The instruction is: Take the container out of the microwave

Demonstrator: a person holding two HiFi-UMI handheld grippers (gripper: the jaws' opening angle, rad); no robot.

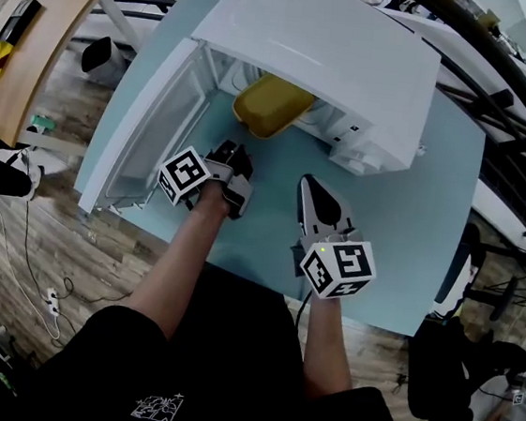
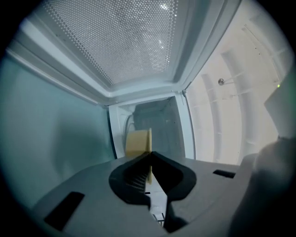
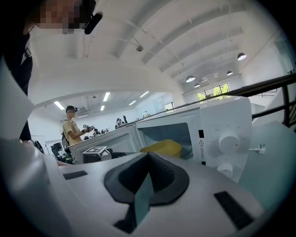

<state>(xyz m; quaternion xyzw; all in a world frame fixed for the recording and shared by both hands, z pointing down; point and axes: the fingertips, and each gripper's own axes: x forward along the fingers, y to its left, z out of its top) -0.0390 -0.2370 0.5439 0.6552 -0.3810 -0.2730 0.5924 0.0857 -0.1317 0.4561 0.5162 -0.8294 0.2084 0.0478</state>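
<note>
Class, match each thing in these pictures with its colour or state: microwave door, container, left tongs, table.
Things:
1. microwave door
2. container
3. left tongs
4. table

Colour or state:
a. teal
b. swung open
c. yellow
d. shut, holding nothing

Pairs: 1-b, 2-c, 3-d, 4-a.

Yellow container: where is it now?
Head view, upper centre: the container sits inside the open microwave, right of its door, just beyond the left tool.
</note>
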